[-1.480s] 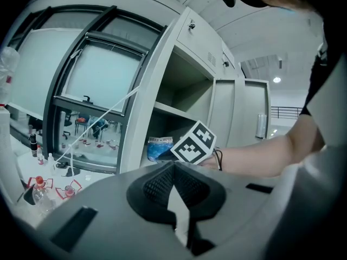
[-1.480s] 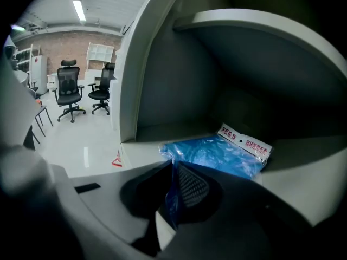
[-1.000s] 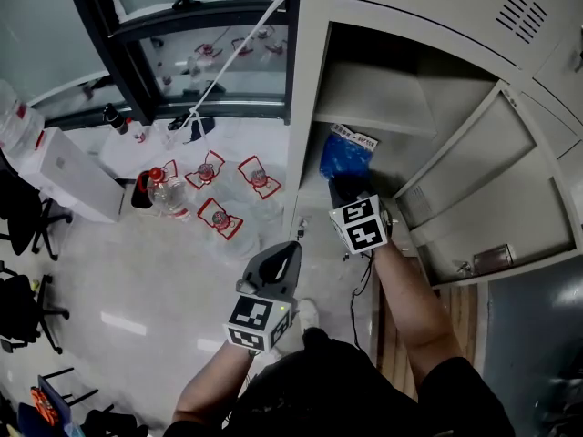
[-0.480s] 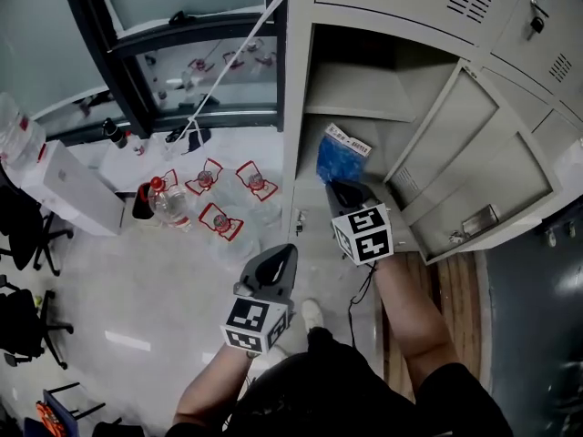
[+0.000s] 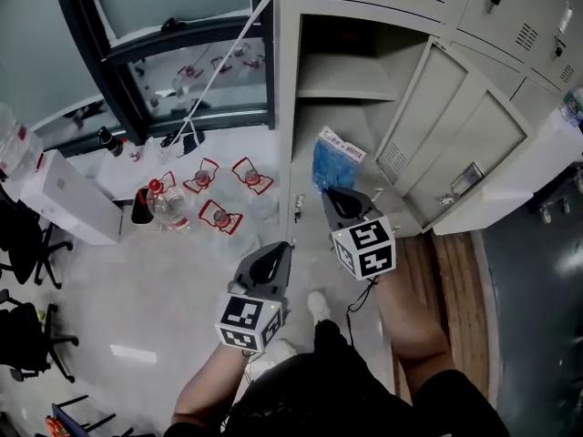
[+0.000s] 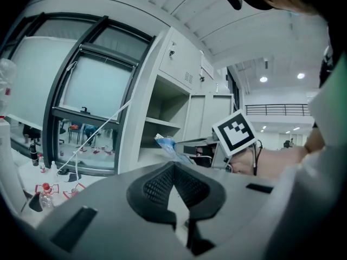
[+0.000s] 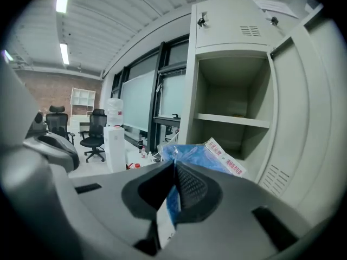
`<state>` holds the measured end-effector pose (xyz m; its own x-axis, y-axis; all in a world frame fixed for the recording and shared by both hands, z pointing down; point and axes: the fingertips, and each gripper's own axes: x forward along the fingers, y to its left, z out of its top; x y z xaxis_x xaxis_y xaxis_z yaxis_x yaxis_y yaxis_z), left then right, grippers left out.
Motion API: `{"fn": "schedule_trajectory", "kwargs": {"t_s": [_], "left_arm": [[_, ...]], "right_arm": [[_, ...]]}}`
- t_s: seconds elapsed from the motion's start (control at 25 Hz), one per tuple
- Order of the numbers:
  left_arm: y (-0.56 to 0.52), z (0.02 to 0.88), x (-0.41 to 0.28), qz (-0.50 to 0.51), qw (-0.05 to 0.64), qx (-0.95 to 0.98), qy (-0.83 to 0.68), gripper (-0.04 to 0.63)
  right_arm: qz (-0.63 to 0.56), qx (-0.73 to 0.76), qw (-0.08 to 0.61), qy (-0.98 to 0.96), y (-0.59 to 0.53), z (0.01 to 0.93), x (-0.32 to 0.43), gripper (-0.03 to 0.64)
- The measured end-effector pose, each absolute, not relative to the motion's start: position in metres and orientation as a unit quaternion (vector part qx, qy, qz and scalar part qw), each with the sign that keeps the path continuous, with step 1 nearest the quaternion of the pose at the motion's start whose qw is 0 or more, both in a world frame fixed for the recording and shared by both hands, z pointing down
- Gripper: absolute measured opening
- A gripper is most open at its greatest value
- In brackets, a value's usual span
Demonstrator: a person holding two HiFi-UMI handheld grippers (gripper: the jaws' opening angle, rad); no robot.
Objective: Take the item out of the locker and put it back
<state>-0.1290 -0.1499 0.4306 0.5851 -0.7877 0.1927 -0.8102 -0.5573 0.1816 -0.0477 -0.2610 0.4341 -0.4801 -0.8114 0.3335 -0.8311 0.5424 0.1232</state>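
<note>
My right tongs (image 5: pixel 335 197) clamped the blue bag (image 5: pixel 330 160) at the locker (image 5: pixel 342 89) front edge, ready to go back; left tongs (image 5: pixel 273 258) pressed together, empty, spare.

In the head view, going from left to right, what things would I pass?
white box → water bottles → left claw → blue bag → open locker door
</note>
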Motion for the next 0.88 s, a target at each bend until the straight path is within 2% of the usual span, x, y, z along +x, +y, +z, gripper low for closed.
{"fn": "schedule_trajectory", "kwargs": {"t_s": [0.36,0.88], "left_arm": [[-0.12,0.427,-0.123,0.048,0.123,0.892,-0.432,0.003],[-0.111,0.42,-0.065,0.038,0.123,0.884,-0.45,0.004]], "right_arm": [[0.047,0.494,0.147,-0.856,-0.201,0.419,-0.037,0.011],[0.065,0.476,0.124,-0.868,-0.15,0.41,0.024,0.011]]}}
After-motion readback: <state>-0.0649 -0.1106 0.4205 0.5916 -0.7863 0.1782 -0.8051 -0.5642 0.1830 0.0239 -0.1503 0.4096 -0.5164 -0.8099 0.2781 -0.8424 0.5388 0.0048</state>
